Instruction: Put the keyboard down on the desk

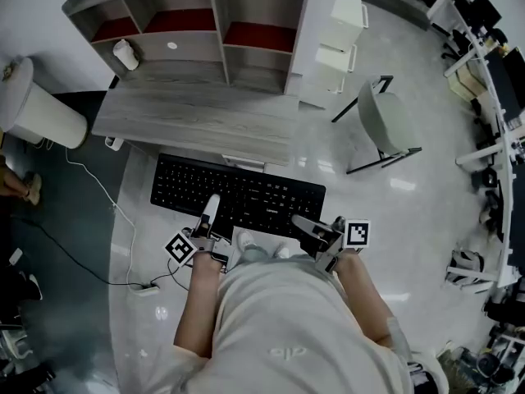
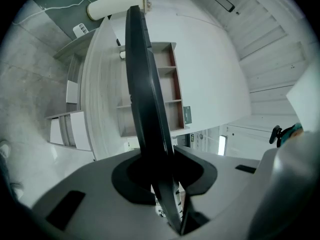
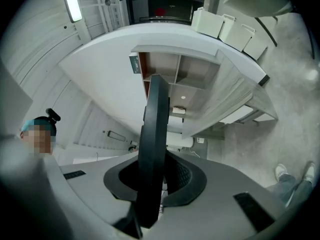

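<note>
A black keyboard hangs flat in the air in front of the person, short of the grey wooden desk. My left gripper is shut on its near edge at the left. My right gripper is shut on the near edge at the right. In the left gripper view the keyboard shows edge-on, running up from between the jaws. The right gripper view has the same keyboard edge-on, pinched in that gripper, with the desk beyond.
A shelf unit stands on the desk's far side, with a small white object in it. White drawers are at the right of the desk. A grey chair stands to the right. A white bin and a cable lie left.
</note>
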`<state>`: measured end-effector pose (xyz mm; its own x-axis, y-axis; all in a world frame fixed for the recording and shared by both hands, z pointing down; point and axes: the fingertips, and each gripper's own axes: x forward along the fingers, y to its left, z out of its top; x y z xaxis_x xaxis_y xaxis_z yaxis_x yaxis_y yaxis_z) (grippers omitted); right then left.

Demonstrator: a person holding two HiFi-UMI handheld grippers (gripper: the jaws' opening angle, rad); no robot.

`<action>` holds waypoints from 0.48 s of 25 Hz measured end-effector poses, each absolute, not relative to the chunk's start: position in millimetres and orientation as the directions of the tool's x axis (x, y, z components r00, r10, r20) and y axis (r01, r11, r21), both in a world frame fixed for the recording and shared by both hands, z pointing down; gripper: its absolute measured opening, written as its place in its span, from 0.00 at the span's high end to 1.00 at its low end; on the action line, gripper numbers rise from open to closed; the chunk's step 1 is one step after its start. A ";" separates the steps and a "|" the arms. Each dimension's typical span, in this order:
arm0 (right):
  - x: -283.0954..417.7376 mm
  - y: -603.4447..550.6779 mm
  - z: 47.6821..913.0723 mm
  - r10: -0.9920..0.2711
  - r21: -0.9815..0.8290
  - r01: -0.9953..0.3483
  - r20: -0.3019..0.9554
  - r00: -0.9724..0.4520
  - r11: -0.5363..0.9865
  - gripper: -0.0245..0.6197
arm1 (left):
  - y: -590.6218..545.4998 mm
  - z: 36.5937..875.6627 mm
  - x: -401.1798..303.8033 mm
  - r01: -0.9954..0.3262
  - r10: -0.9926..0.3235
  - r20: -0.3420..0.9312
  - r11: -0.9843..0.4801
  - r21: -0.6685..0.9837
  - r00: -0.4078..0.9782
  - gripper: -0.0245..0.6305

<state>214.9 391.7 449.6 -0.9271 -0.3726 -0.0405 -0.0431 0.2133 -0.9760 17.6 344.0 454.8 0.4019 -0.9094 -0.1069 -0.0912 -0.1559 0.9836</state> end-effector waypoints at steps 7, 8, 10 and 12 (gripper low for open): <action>183.5 367.3 449.1 -0.369 -0.976 -0.049 -0.033 -0.929 0.211 0.80 | 325.6 452.8 -16.4 -0.046 -0.917 -0.127 -0.156 0.987 0.378 0.81; 164.5 352.2 450.9 -0.374 -0.977 -0.056 -0.025 -0.927 0.205 0.80 | 311.2 455.3 -35.9 -0.038 -0.918 -0.126 -0.151 0.988 0.376 0.81; 131.9 326.6 456.6 -0.384 -0.980 -0.069 -0.008 -0.923 0.186 0.80 | 286.2 463.4 -68.4 -0.026 -0.919 -0.118 -0.137 0.990 0.377 0.81; 105.2 305.8 466.8 -0.393 -0.983 -0.084 0.012 -0.920 0.166 0.80 | 266.5 477.4 -95.4 -0.017 -0.920 -0.101 -0.116 0.993 0.378 0.81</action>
